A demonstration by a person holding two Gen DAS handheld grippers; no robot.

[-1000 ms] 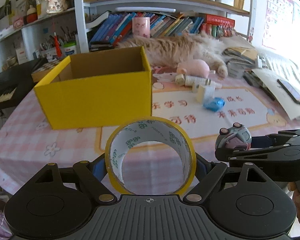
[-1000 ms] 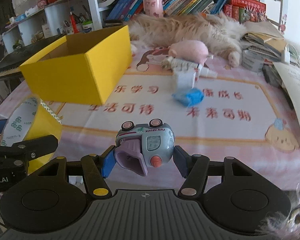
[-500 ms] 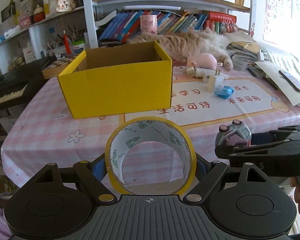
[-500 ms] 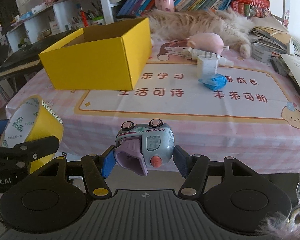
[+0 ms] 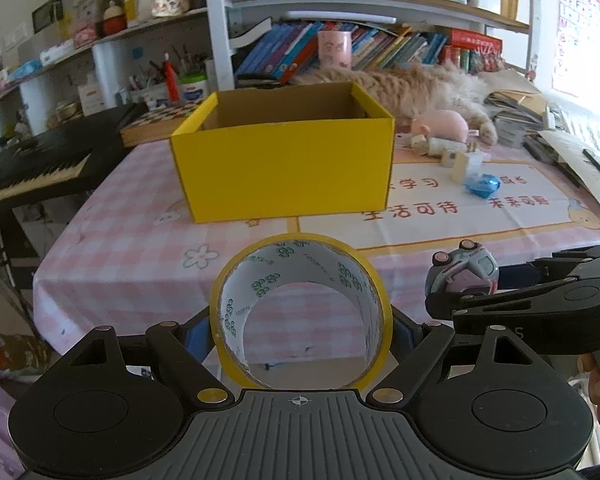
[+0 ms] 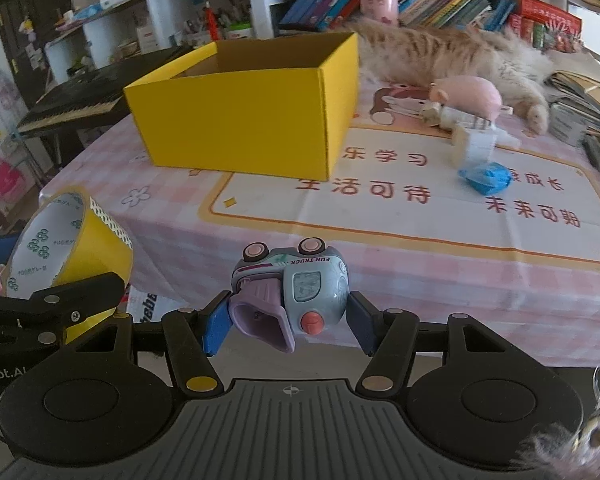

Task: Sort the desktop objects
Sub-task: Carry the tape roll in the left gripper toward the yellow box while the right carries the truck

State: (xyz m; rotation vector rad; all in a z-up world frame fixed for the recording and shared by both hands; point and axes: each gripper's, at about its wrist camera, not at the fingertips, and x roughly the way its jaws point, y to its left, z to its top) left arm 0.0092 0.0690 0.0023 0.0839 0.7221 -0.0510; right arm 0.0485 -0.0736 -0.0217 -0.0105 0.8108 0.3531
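My left gripper (image 5: 300, 330) is shut on a yellow tape roll (image 5: 374, 280), held in front of the table's near edge. My right gripper (image 6: 288, 320) is shut on a grey and lilac toy truck (image 6: 296, 284), upside down, also off the near edge. The tape roll also shows in the right wrist view (image 6: 68, 240), and the truck in the left wrist view (image 5: 464, 268). An open yellow box (image 5: 284, 164) stands on the table ahead; it also shows in the right wrist view (image 6: 252, 116).
On the pink tablecloth (image 6: 400, 216) lie a blue wrapped item (image 6: 486, 176), a white plug (image 6: 474, 144) and a pink plush (image 6: 472, 92). An orange cat (image 6: 440, 48) lies behind them. A keyboard (image 5: 28, 168) is at left, bookshelves behind.
Both grippers have drawn back from the table with their objects; the yellow box and the table now look farther off and the table's near edge is in view.
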